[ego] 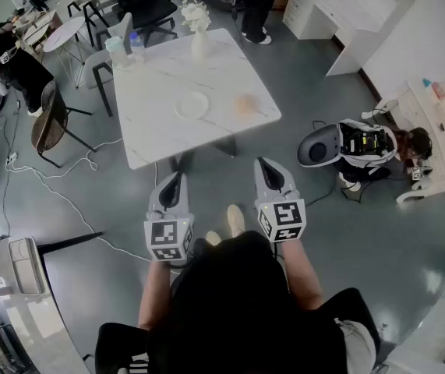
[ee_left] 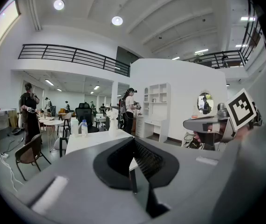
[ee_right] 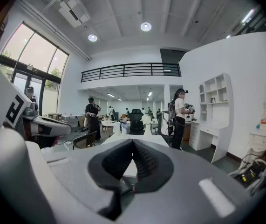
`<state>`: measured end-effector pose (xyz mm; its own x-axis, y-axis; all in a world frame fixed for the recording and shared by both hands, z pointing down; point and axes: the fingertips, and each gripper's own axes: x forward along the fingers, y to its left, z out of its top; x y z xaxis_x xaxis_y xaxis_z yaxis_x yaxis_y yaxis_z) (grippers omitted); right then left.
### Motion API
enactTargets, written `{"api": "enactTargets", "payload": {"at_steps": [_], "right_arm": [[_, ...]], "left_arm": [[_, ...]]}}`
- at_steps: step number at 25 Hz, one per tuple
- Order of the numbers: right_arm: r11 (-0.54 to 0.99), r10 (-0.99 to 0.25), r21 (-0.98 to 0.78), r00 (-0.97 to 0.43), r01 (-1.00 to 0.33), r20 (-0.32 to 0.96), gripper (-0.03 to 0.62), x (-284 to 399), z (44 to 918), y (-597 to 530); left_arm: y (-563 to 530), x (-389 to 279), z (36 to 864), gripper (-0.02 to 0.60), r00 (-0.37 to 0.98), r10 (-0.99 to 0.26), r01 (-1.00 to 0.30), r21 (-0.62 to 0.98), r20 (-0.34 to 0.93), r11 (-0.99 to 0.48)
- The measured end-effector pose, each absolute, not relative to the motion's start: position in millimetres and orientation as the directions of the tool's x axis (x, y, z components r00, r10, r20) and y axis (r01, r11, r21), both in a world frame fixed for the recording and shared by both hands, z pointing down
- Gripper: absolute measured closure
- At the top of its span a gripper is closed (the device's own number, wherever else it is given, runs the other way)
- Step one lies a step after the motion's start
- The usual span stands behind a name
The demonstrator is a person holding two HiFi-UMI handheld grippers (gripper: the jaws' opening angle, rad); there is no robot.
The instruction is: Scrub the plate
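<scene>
Step in hand: approach only; scrubbing is not yet begun. You are standing back from the white table [ego: 156, 135], holding the left gripper [ego: 175, 179] and the right gripper [ego: 265, 164] side by side ahead of you, well apart from everything on it. Both pairs of jaws are lying closed, tips together, with nothing between them.

The plate [ego: 192, 104] is sitting on the table's near half, untouched. A pale orange pad [ego: 243, 104], probably the scrubber, is lying to its right, apart from it.

Next move, in my judgement: you are needing to step up, open the jaws, take the pad and steady the plate.

Surroundings: a vase of white flowers [ego: 198, 36] and a bottle [ego: 118, 51] are standing towards the far edge. A cable [ego: 90, 160] is trailing over the floor at your left, and a robot unit [ego: 347, 145] is sitting at your right. Neither is crossing the direct path.
</scene>
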<state>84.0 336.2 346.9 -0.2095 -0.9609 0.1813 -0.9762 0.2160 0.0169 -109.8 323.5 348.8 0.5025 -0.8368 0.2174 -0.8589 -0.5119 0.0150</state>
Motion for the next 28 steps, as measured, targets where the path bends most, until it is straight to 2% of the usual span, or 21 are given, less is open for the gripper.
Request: {"api": "enactTargets", "payload": {"at_steps": [14, 28], "right_arm": [[0.209, -0.964, 0.004, -0.205, -0.978, 0.169, 0.591, 83.2, 346.5, 326.8], [0.171, -0.963, 0.023, -0.162, -0.985, 0.217, 0.591, 98.9, 352.5, 278.4]], "left_arm": [[314.5, -113.3, 347.9, 0.574, 0.504, -0.836, -0.859, 0.018, 0.217, -0.512], [258.3, -101.9, 355.3, 0.575, 0.527, -0.821, -0.846, 0.044, 0.220, -0.531]]}}
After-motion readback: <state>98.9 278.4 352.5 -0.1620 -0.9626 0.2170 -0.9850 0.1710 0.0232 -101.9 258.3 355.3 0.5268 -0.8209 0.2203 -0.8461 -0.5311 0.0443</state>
